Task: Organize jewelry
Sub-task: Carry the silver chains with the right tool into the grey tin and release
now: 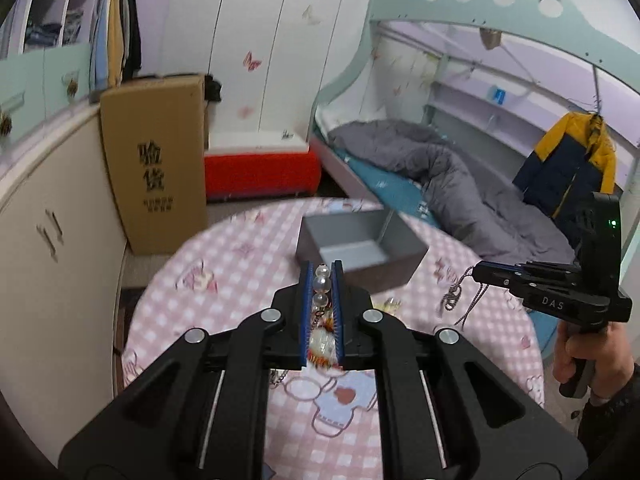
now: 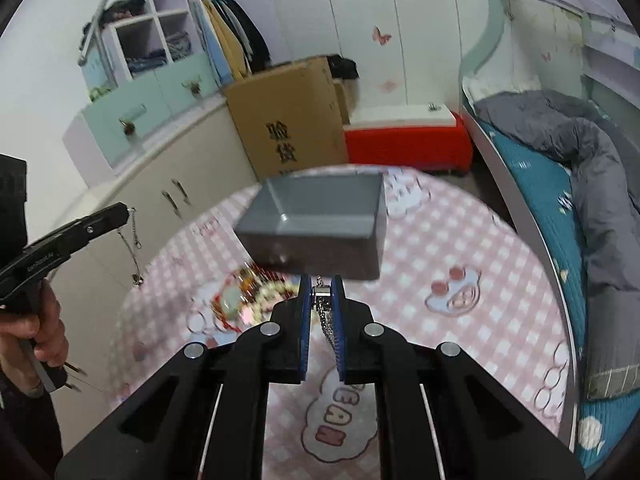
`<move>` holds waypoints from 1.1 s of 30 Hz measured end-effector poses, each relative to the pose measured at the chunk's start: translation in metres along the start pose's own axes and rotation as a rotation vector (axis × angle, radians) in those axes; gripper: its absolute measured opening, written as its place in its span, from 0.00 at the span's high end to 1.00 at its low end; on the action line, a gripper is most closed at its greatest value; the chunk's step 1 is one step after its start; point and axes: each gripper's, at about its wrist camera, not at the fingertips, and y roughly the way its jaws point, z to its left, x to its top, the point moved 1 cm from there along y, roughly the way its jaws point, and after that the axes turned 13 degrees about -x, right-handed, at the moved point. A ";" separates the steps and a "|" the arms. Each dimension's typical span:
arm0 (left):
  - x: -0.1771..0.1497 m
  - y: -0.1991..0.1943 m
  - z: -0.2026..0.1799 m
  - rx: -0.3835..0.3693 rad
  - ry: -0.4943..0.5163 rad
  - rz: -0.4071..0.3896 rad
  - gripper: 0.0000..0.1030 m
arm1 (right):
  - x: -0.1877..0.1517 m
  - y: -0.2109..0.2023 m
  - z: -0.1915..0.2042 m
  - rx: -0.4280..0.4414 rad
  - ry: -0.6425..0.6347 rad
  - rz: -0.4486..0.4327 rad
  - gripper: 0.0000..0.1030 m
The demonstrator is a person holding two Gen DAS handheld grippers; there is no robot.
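**Both pieces gripped and lifted, nothing in the box yet**

Your left gripper (image 1: 322,276) is clenched on a string of pearl-like beads (image 1: 321,286), with a reddish, blurred cluster of the same piece hanging down between the blue pads. Your right gripper (image 2: 321,292) is clamped on a thin silver chain (image 2: 326,320) by a small metal clasp; seen from the left wrist, a loose end of it dangles from the tips, clear of the table.

Just past both sets of tips stands the grey box (image 2: 320,216), open-topped and, as far as its floor shows, still empty. A heap of beaded jewelry (image 2: 240,300) lies on the pink checked tablecloth (image 2: 460,240) to the left of the right gripper, too blurred to count.

So the pick-up looks done for two pieces and the placing is still ahead: carry each over the box rim and let go inside. After that the heap on the cloth appears to remain.
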 end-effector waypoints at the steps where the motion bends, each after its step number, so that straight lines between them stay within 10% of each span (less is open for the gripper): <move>1: 0.005 -0.003 -0.002 -0.008 0.005 -0.009 0.91 | 0.007 -0.005 0.000 0.019 0.001 -0.015 0.92; 13: 0.064 0.034 -0.020 -0.095 0.049 -0.044 0.91 | 0.092 -0.020 0.006 0.084 -0.054 -0.153 0.92; 26: 0.042 0.139 0.024 0.003 -0.082 0.210 0.88 | 0.089 0.092 -0.012 0.068 0.036 0.087 0.80; 29: 0.032 0.133 0.039 0.065 -0.135 0.211 0.31 | 0.083 0.084 -0.024 0.015 0.095 0.053 0.13; 30: 0.031 0.125 0.041 0.087 -0.137 0.170 0.15 | 0.081 0.078 -0.027 -0.009 0.107 0.021 0.07; 33: 0.028 0.099 0.043 0.135 -0.123 0.080 0.12 | 0.077 0.064 -0.038 -0.037 0.149 -0.023 0.07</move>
